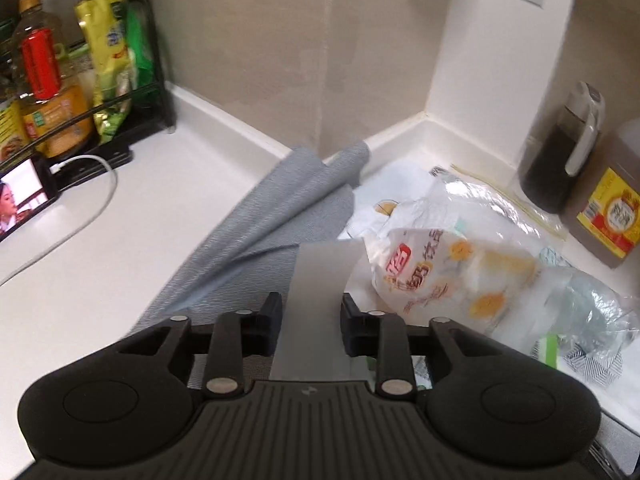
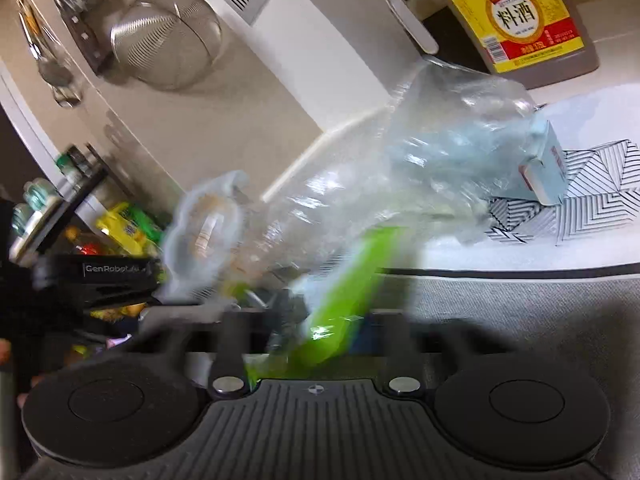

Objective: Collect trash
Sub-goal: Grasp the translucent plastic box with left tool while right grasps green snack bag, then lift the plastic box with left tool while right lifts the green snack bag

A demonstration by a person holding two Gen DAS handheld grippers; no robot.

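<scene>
While the crinkly white snack bag (image 1: 440, 264) with orange print lies on the smooth white tabletop (image 1: 100, 280) in the corner, the left gripper (image 1: 310, 312) has its fingers pressed on a flat, stiff grey strip (image 1: 320, 276). Beside it is a ribbed grey cloth (image 1: 272, 232), folded and soft-looking. The right gripper (image 2: 316, 332) is blurry, but its fingers are closed on a glossy green wrapper (image 2: 344, 280) tangled with a clear crumpled plastic bag (image 2: 400, 160). Walls box in the back; a brown bottle (image 2: 524, 20) crowds the right edge, with open tabletop to the left.
</scene>
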